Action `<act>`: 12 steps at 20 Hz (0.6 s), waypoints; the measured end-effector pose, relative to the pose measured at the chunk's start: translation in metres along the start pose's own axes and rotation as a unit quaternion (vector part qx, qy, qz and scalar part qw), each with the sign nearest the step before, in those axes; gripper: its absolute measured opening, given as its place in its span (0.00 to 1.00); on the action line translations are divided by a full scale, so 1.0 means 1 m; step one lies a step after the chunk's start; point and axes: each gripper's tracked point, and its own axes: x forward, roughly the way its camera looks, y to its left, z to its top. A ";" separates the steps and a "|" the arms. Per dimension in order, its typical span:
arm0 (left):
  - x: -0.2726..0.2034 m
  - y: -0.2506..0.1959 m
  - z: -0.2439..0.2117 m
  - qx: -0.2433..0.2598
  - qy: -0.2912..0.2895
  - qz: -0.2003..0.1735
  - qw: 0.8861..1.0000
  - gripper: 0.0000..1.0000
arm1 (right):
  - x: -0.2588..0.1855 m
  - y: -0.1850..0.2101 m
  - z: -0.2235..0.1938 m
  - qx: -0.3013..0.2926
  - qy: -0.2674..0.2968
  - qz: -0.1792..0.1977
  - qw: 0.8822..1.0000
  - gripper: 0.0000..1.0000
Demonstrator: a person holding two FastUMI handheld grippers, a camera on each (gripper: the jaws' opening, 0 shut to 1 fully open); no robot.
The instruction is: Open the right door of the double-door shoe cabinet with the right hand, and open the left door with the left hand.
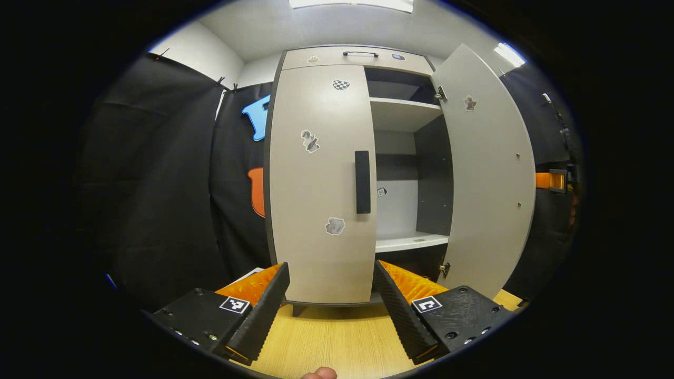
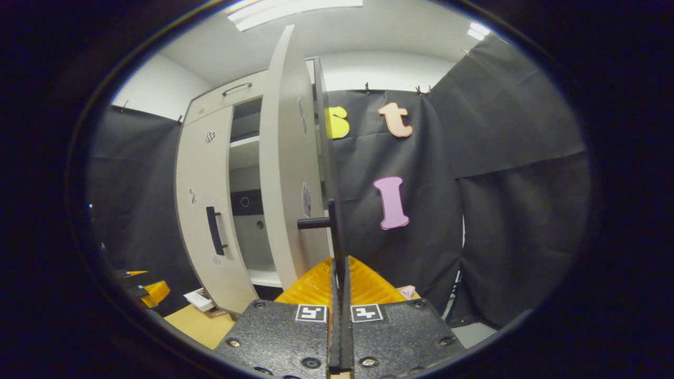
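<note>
Black cloth walls enclose the booth on both sides, and a pale wooden floor (image 1: pixel 326 337) runs up to the double-door shoe cabinet (image 1: pixel 363 58) at the far middle. In the left gripper view, your left gripper (image 1: pixel 331 300) hangs wide open and empty, near the foot of the left door (image 1: pixel 321 184). That door is closed, with its dark vertical handle (image 1: pixel 362 181) at its right edge and several small stickers on its face. The right door (image 1: pixel 487 173) stands swung open to the right, exposing pale shelves (image 1: pixel 403 113) and a dark inner wall. In the right gripper view, your right gripper (image 2: pixel 339 284) has its fingers pressed together on the right door's handle (image 2: pixel 333 231), seen edge-on as a thin dark bar; a short post joins it to the door. Small items lie on the floor at the lower left of that view, too blurred to identify.
</note>
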 end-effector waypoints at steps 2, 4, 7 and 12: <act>0.002 0.004 -0.003 -0.006 0.003 0.004 1.000 0.96 | -0.031 0.008 0.009 -0.011 -0.018 -0.006 1.000 0.04; 0.007 0.005 -0.004 -0.011 0.006 0.003 1.000 0.96 | -0.051 0.029 0.019 -0.002 -0.033 0.009 0.999 0.04; 0.011 0.003 0.003 -0.011 0.001 0.001 1.000 0.96 | -0.050 0.059 0.007 -0.004 -0.021 0.038 0.999 0.04; 0.010 0.000 0.010 -0.004 -0.011 -0.009 1.000 0.96 | -0.027 0.086 -0.013 -0.020 0.000 0.032 0.999 0.04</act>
